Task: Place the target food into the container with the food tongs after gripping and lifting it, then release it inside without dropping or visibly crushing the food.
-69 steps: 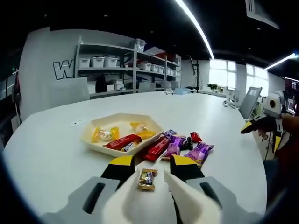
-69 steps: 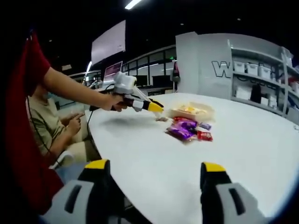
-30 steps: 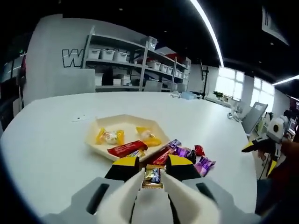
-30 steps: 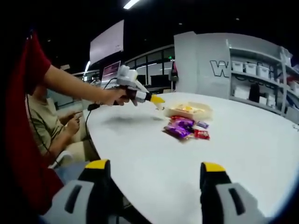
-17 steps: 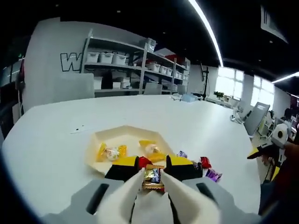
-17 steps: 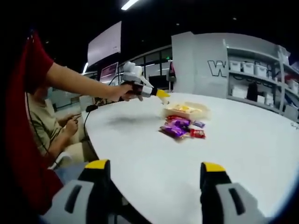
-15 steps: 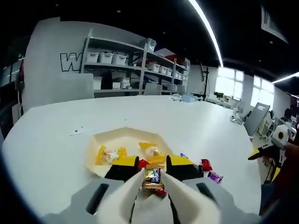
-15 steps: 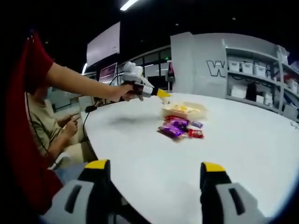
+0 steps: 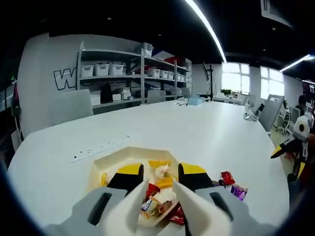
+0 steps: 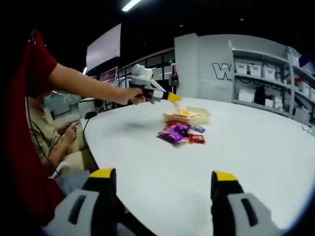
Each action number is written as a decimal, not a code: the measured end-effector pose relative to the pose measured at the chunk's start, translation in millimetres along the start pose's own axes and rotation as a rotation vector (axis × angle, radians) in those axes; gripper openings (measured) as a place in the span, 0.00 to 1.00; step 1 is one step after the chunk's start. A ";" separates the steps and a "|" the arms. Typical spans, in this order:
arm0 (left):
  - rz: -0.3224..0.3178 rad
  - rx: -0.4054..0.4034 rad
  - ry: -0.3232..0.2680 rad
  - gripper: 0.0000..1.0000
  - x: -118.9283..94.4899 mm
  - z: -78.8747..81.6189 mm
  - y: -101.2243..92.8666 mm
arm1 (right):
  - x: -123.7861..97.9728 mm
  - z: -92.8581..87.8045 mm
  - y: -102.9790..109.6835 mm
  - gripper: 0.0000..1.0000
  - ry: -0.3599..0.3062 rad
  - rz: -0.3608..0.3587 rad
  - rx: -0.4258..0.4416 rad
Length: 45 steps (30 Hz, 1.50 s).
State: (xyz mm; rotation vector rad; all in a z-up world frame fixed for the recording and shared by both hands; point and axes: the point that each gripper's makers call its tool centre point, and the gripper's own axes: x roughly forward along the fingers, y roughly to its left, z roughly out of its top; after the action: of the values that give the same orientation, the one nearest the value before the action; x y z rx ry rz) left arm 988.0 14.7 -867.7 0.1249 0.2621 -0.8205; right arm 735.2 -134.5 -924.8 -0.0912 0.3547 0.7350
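My left gripper hovers over the cream hexagonal tray, its white tong blades spread apart. A small gold-wrapped candy lies in the tray between the blades, free of them, beside yellow candies and a red bar. In the right gripper view the left gripper, held by a person's hand, points down at the tray. My right gripper stands open near the table's edge with nothing between its jaws. It also shows at the far right of the left gripper view.
Loose candies lie on the white table beside the tray: a red one, a purple one, and a purple and red heap. A seated person is at the left. Shelves with bins stand behind.
The left gripper carried the gold candy forward over the tray, then its tong blades spread and the candy now lies in the tray. The right gripper has stayed open.
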 end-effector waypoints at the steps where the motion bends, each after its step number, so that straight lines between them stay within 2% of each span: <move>1: 0.001 0.001 0.004 0.27 -2.7 -1.8 0.4 | 0.3 -0.2 0.5 0.77 0.001 0.002 0.000; 8: -0.008 -0.019 -0.001 0.27 -13.5 -4.7 -4.6 | 1.9 1.2 4.7 0.77 0.001 0.011 -0.007; 10: -0.022 -0.041 -0.004 0.27 -15.1 -7.1 -10.7 | 1.9 2.2 6.1 0.77 -0.002 0.014 -0.008; 18: -0.066 -0.039 0.000 0.27 -16.4 -16.1 -33.7 | 1.7 3.4 11.3 0.77 -0.004 0.020 -0.011; 25: -0.148 -0.046 0.003 0.28 -16.7 -23.5 -64.6 | 1.0 5.7 12.3 0.78 -0.010 0.021 -0.012; 29: -0.208 -0.054 0.020 0.28 -15.7 -31.8 -82.6 | 1.0 4.3 14.2 0.78 -0.006 0.024 -0.014; 33: -0.251 -0.079 0.038 0.28 -12.6 -38.7 -90.1 | 0.9 3.8 14.8 0.78 -0.005 0.025 -0.014; 42: -0.297 -0.068 0.095 0.28 -16.2 -58.2 -109.4 | 0.0 4.3 15.6 0.77 -0.009 0.026 -0.016; 45: -0.309 -0.086 0.093 0.27 -21.4 -58.6 -112.4 | 0.3 4.0 16.5 0.77 -0.007 0.028 -0.017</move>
State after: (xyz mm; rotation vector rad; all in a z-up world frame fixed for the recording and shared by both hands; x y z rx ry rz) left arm 880.6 -33.9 -919.0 0.0420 0.4103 -1.1102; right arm 725.5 -121.3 -920.5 -0.1000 0.3432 0.7663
